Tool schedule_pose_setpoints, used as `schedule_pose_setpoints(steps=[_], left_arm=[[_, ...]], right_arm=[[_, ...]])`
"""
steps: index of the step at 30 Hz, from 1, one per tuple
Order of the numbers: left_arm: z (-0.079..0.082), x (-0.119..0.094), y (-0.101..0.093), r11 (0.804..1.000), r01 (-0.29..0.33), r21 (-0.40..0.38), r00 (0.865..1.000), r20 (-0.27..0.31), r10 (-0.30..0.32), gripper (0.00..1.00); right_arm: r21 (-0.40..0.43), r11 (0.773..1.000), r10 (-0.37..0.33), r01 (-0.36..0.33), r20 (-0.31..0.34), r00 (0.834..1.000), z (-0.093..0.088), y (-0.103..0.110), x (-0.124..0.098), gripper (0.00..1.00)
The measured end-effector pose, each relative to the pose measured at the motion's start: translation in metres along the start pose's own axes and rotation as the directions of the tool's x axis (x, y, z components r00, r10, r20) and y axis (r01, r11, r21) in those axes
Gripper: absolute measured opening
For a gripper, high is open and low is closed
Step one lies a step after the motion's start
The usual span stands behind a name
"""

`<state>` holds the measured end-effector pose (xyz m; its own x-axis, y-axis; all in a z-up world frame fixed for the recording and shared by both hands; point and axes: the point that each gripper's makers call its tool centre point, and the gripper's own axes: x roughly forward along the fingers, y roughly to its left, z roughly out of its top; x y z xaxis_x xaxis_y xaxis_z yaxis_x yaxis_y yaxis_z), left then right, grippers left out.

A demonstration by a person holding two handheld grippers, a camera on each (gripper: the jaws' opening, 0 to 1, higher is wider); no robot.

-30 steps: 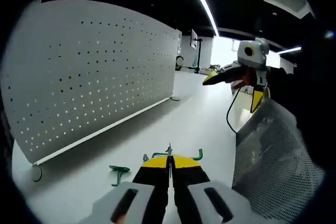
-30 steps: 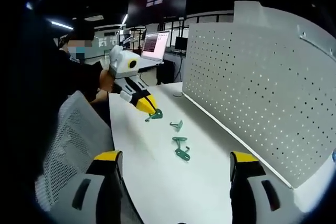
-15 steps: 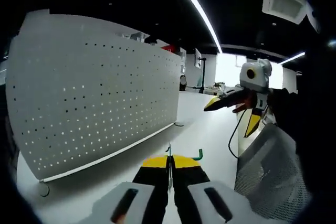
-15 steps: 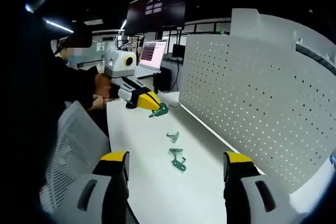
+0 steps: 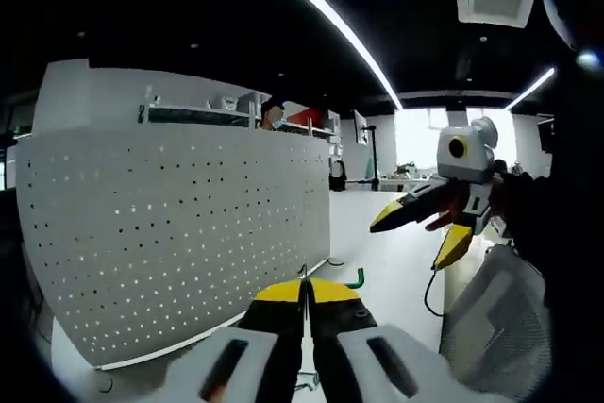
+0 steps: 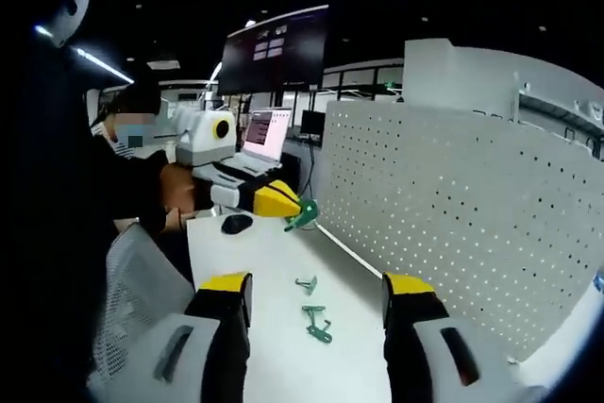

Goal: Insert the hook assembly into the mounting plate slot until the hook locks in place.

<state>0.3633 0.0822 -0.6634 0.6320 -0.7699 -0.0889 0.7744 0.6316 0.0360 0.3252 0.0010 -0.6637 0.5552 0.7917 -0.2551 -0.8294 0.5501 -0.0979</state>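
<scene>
Small green metal hook (image 6: 302, 214), pinched between closed yellow-tipped jaws of left gripper (image 5: 307, 292), held in the air above white tabletop (image 6: 274, 346), near white perforated pegboard panel (image 6: 453, 252). Right gripper (image 6: 316, 282) wide open, holding nothing. On tabletop, well below, spare green hooks (image 6: 315, 321); farther back, black mouse (image 6: 236, 224).

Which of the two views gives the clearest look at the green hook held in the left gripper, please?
The right gripper view: the green hook sticks out sideways from the left gripper, lifted above the table. In the left gripper view, just its curved tip peeks past the shut jaws.
</scene>
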Motion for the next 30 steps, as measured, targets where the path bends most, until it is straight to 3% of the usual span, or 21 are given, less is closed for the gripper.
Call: schedule_pose_setpoints(steps=[8, 22, 30], left_arm=[[0.011, 0.004, -0.003, 1.0, -0.025, 0.005, 0.999, 0.036, 0.025, 0.01], [0.033, 0.009, -0.01, 0.997, -0.083, 0.005, 0.989, 0.124, 0.082, 0.01], [0.041, 0.013, -0.017, 0.995, -0.101, 0.01, 0.983, 0.153, 0.098, 0.01]], right_arm=[[0.113, 0.994, -0.011, 0.0, 0.101, 0.995, 0.025, 0.004, 0.002, 0.35], [0.227, 0.973, -0.073, 0.037, 0.15, 0.986, 0.04, -0.001, 0.013, 0.16], [0.252, 0.967, -0.079, 0.042, 0.137, 0.987, 0.039, 0.001, 0.021, 0.11]])
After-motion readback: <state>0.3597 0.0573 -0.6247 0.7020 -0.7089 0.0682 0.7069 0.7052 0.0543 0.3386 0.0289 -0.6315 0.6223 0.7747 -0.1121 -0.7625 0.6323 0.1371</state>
